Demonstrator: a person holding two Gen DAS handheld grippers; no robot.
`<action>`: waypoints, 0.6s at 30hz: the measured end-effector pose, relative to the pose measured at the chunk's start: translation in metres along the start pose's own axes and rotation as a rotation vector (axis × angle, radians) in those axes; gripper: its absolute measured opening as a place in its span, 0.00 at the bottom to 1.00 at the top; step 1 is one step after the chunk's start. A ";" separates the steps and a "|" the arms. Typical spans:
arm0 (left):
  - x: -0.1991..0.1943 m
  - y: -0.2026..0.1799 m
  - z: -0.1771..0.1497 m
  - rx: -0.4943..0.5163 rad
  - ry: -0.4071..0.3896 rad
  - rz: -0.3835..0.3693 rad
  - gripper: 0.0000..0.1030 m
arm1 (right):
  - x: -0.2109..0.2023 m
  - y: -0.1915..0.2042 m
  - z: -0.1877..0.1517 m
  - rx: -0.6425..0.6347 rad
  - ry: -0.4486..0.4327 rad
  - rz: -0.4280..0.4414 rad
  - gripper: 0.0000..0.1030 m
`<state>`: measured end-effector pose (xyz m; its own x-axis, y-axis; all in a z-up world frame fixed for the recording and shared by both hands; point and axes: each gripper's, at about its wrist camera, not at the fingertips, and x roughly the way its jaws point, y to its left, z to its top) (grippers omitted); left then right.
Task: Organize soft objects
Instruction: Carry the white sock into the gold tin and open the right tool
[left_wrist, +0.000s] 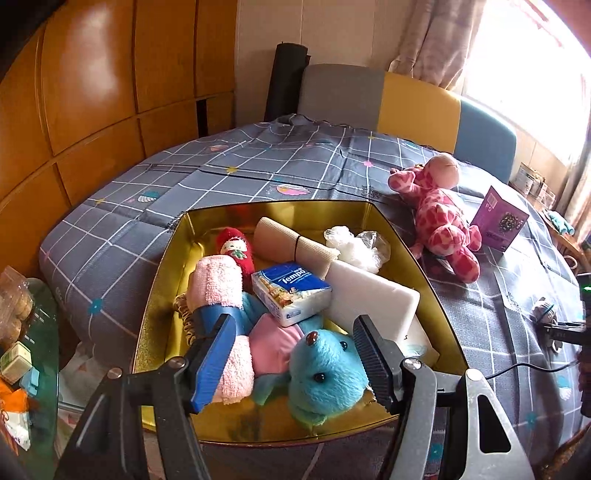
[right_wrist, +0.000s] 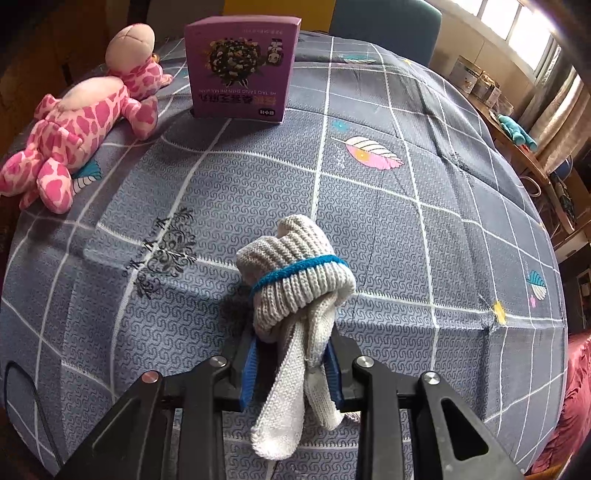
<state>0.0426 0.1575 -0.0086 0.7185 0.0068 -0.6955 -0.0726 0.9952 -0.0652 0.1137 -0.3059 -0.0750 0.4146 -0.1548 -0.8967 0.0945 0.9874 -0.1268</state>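
Grey knit gloves (right_wrist: 295, 291) pinched in down-tilted right claw (right_wrist: 291, 365); left claw (left_wrist: 295, 354) agape, empty, over gold box (left_wrist: 162, 295).

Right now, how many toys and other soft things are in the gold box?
Plush toys: 2, blue plush, red doll
Pink towels: 2
Beige roll: 1
Tissue pack: 1
White foam block: 1
Plastic bag: 1
Total: 8

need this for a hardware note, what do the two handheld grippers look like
Both are the same build: black angular linkage arms with silver pivot bolts and slotted cut-outs. The left gripper has one blue ribbed pad and one black ribbed pad. The right gripper shows blue ribbed pads on both fingers. No sleeve or hand is visible.
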 end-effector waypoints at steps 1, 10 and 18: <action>0.000 0.000 0.000 0.000 0.000 -0.002 0.65 | -0.006 0.002 0.001 0.006 -0.021 0.008 0.29; -0.001 0.006 0.001 -0.017 -0.011 0.002 0.65 | -0.069 0.077 0.012 -0.078 -0.160 0.186 0.29; -0.003 0.014 0.004 -0.036 -0.021 0.008 0.65 | -0.096 0.161 0.012 -0.176 -0.166 0.417 0.29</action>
<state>0.0422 0.1718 -0.0048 0.7324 0.0171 -0.6807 -0.1026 0.9910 -0.0854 0.0995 -0.1327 -0.0041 0.5248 0.2662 -0.8085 -0.2593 0.9547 0.1461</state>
